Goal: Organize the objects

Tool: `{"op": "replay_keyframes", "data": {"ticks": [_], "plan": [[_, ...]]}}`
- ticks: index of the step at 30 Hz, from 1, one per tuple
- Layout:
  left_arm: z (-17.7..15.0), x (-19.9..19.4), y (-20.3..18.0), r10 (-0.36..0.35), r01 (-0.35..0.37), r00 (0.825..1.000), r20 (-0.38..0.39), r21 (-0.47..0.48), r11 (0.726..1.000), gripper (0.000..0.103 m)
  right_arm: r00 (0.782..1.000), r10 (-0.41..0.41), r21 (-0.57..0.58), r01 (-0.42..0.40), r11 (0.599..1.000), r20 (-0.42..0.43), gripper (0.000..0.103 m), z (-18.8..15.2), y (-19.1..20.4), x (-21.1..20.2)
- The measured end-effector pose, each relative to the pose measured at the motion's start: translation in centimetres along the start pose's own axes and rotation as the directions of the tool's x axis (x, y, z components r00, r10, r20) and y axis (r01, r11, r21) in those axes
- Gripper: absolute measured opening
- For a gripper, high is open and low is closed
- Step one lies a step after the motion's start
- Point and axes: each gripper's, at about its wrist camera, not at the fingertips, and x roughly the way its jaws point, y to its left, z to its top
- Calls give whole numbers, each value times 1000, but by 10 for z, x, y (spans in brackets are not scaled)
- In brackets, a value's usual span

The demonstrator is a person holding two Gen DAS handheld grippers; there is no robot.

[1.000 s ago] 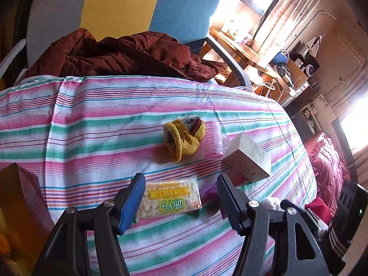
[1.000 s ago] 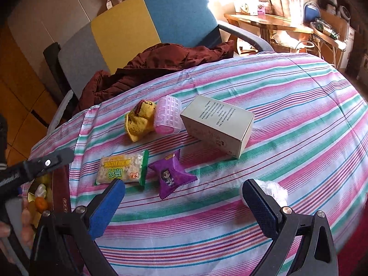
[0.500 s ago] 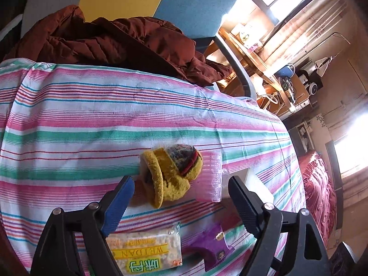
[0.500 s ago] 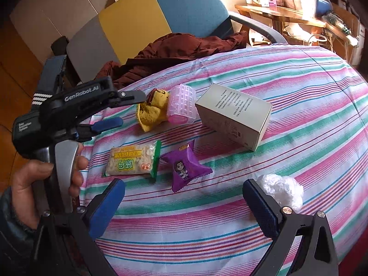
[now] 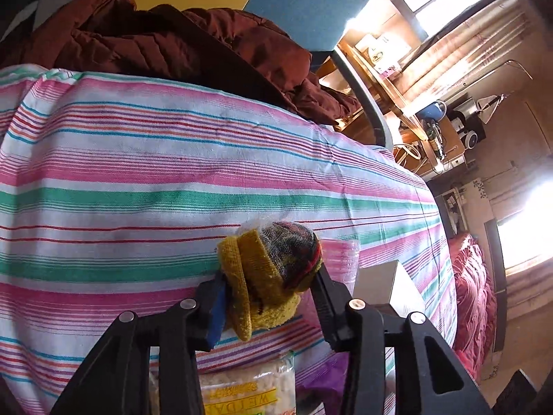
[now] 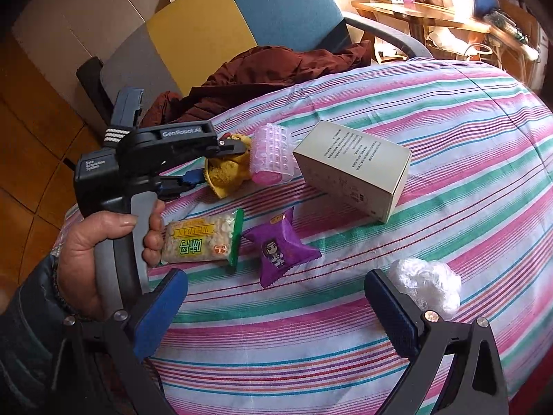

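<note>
Item one: my left gripper (image 5: 268, 297), jaws just closed in, pads pressing both sides of the yellow knitted hat (image 5: 273, 276) on the striped tablecloth (image 5: 138, 159). Just beside the hat lies a pink plastic roller (image 6: 273, 159) (touching it, as far as I can tell). Item two: my right gripper (image 6: 276, 307), jaws wide apart and holding nothing, over the cloth near the rice snack packet (image 6: 200, 242), purple sachet (image 6: 280, 247) and beige box (image 6: 352, 166).
</note>
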Motion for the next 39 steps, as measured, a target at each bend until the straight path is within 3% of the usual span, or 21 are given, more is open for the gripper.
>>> {"op": "replay_keyframes", "data": {"ticks": [8,13,15,19,23,26,28,29,30,33,34,35,39], "plan": [[-27,-55,-16,-73,71,997,28,89,994,43,1000,-6,20,5,1000,15,103,1,-6,-1],[-60,-82,-24,-137,136,991,1,106,985,43,997,70,91,-73,993,30,103,4,-17,-4],[-76,-87,-23,-169,170,985,-18,83,982,43,988,147,139,-153,978,54,103,5,-23,-9],[-103,-97,-20,-242,243,970,-34,32,970,43,938,342,207,-345,916,49,103,6,-26,-5],[-115,-108,-20,-270,270,963,-25,9,963,43,928,372,188,-367,911,10,103,3,-14,0],[-118,-118,-20,-249,249,968,-6,18,968,42,914,407,153,-402,903,-1,102,1,-5,-1],[-119,-124,-16,-243,243,970,11,13,970,42,906,423,125,-418,900,-10,79,-1,-1,-3],[-119,-128,-13,-245,245,969,19,4,969,41,899,437,120,-433,893,-12,74,-2,0,-4],[-120,-131,-10,-240,240,970,28,2,971,41,904,426,109,-423,900,-8,67,-2,1,-5],[-124,-138,-5,-213,213,976,41,8,977,39,911,413,100,-409,907,-18,65,-4,1,-2],[-126,-140,-4,-200,199,979,47,14,980,30,915,403,91,-399,912,-24,65,-4,2,-2],[-129,-144,-3,-182,181,981,60,26,983,24,923,385,81,-381,921,-30,65,-5,3,-2],[-136,-153,5,-150,148,987,65,29,989,24,968,249,101,-244,964,-32,64,-4,-9,4]]}}
